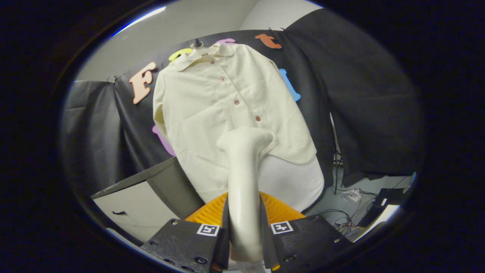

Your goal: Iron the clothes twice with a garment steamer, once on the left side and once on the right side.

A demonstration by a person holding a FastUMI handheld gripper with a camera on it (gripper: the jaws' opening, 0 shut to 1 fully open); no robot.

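A cream shirt (227,110) hung at the frame's centre over a white padded board (291,182), against the black booth wall (360,98); cables (341,220) lay on the floor at lower right. The gripper (244,231) at bottom centre was clamped on the garment steamer (244,167), both fingers pressing its handle, its head touching the shirt's lower front.
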